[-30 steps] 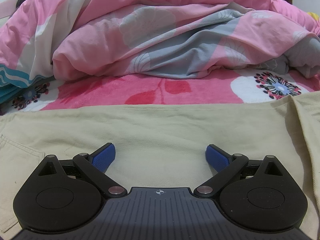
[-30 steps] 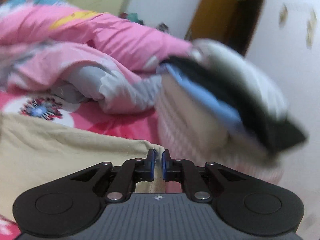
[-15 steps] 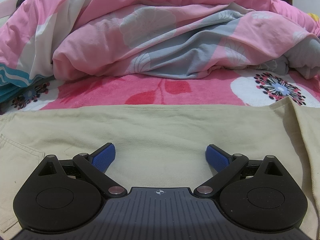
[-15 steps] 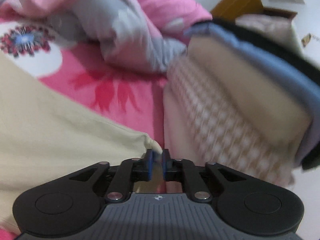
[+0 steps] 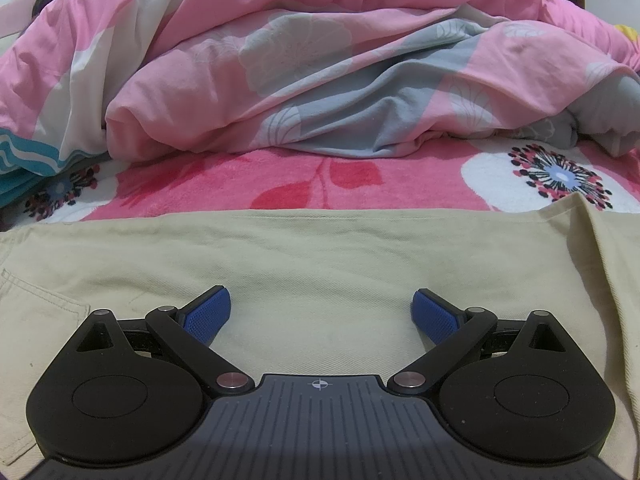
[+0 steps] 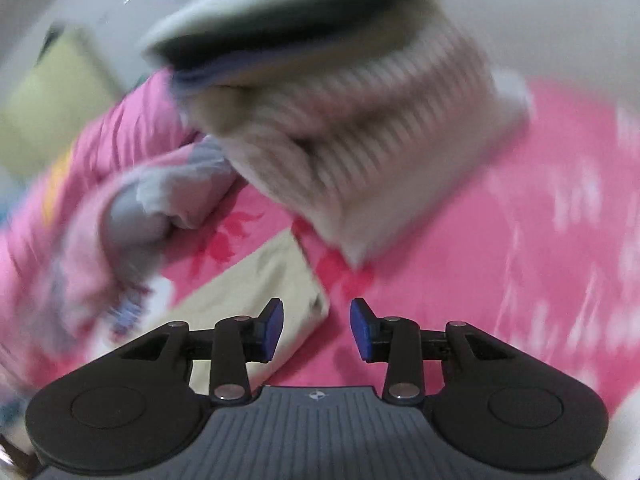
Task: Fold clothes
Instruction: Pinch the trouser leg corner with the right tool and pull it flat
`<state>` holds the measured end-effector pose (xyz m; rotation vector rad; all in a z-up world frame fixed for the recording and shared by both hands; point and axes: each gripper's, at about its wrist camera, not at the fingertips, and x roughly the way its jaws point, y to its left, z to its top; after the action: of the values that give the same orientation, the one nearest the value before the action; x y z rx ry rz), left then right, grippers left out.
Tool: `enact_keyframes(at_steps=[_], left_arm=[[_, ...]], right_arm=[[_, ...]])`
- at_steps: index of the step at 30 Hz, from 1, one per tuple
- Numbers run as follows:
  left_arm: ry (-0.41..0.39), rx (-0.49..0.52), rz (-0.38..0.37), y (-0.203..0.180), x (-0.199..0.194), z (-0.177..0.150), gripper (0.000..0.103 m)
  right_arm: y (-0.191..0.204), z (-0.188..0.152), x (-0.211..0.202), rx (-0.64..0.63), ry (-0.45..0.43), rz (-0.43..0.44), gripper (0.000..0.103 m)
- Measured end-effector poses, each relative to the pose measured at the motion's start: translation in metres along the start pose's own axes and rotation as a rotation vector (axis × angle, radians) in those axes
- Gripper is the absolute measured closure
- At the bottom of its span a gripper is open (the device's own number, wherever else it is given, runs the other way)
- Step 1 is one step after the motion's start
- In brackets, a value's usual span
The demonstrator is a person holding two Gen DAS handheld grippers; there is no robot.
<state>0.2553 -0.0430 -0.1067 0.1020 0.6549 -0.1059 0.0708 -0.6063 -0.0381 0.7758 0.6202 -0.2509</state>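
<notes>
The beige cotton trousers (image 5: pixel 320 256) lie spread flat on the bed's pink flower-patterned fleece blanket (image 5: pixel 344 178), with the rumpled pink and grey floral duvet (image 5: pixel 304 76) heaped just beyond them. The left gripper (image 5: pixel 321 312) sits low over the cloth with its blue-padded jaws spread wide and nothing between them. In the blurred right wrist view the right gripper (image 6: pixel 317 330) is partly open and empty above a corner of the trousers (image 6: pixel 276 280), with a stack of folded clothes (image 6: pixel 360 152) near on the blanket.
</notes>
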Motion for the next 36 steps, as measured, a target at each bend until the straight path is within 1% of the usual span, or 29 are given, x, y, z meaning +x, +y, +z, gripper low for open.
enact_keyframes(at_steps=[1, 3, 5, 6, 7, 8, 9, 14, 15, 18, 21, 22, 25, 26, 27, 28, 29, 30, 33, 34, 36], left_arm=[[0.000, 0.000, 0.000, 0.000, 0.000, 0.000, 0.004], [0.000, 0.001, 0.001, 0.000, 0.000, 0.000, 0.004], [0.001, 0.001, 0.002, 0.000, 0.000, 0.000, 0.004], [0.001, 0.002, 0.002, 0.000, 0.000, 0.000, 0.004], [0.001, 0.002, 0.002, 0.000, 0.000, 0.000, 0.004], [0.001, 0.002, 0.003, 0.000, 0.000, 0.000, 0.003], [0.001, 0.003, 0.003, 0.000, 0.000, 0.000, 0.003], [0.001, 0.003, 0.003, 0.000, 0.000, 0.000, 0.003], [0.001, 0.002, 0.003, 0.000, 0.000, 0.000, 0.003], [0.001, 0.002, 0.002, 0.000, 0.000, 0.000, 0.003], [0.001, 0.001, 0.002, 0.000, 0.000, 0.000, 0.003], [0.001, 0.001, 0.002, 0.000, 0.000, 0.000, 0.003], [0.001, 0.000, 0.002, 0.000, 0.000, 0.000, 0.003], [0.001, 0.000, 0.001, 0.000, 0.000, 0.000, 0.003], [0.001, 0.000, 0.002, 0.000, 0.000, 0.000, 0.003], [0.001, 0.000, 0.002, 0.000, 0.000, 0.000, 0.003], [0.001, 0.000, 0.002, 0.000, 0.000, 0.000, 0.003], [0.001, 0.001, 0.002, 0.000, 0.000, 0.000, 0.003], [0.001, 0.000, 0.002, -0.001, 0.000, 0.000, 0.003], [0.001, 0.000, 0.002, -0.001, 0.000, 0.000, 0.003], [0.002, -0.002, 0.001, -0.001, 0.001, 0.000, 0.003]], right_arm=[[-0.005, -0.003, 0.004, 0.047, 0.020, 0.030, 0.065], [-0.007, -0.008, 0.016, 0.094, 0.048, 0.071, 0.065], [-0.004, -0.008, 0.027, 0.114, 0.052, 0.077, 0.065], [-0.004, -0.008, 0.033, 0.126, 0.048, 0.080, 0.070], [-0.004, -0.008, 0.037, 0.127, 0.042, 0.083, 0.073], [-0.004, -0.007, 0.040, 0.121, 0.033, 0.085, 0.090], [-0.004, -0.007, 0.043, 0.114, 0.024, 0.087, 0.098], [0.006, -0.012, 0.031, 0.026, -0.066, 0.083, 0.098], [0.005, -0.013, 0.030, 0.016, -0.070, 0.075, 0.098], [-0.008, -0.018, 0.033, 0.010, -0.046, 0.037, 0.098], [-0.022, -0.024, 0.038, 0.047, -0.029, 0.023, 0.098], [-0.023, -0.024, 0.034, 0.054, -0.048, 0.009, 0.098], [-0.020, -0.023, 0.017, 0.033, -0.140, -0.080, 0.097], [-0.016, -0.022, 0.009, 0.005, -0.178, -0.117, 0.097], [-0.010, -0.022, 0.002, -0.021, -0.207, -0.132, 0.097], [0.000, -0.024, -0.003, -0.055, -0.221, -0.116, 0.097], [0.014, -0.028, -0.006, -0.109, -0.220, -0.082, 0.097], [0.033, -0.036, -0.003, -0.188, -0.194, -0.033, 0.097], [0.099, -0.066, 0.019, -0.454, -0.063, 0.141, 0.096], [0.119, -0.080, 0.030, -0.530, -0.018, 0.179, 0.096], [0.152, -0.107, 0.054, -0.675, 0.065, 0.219, 0.096]])
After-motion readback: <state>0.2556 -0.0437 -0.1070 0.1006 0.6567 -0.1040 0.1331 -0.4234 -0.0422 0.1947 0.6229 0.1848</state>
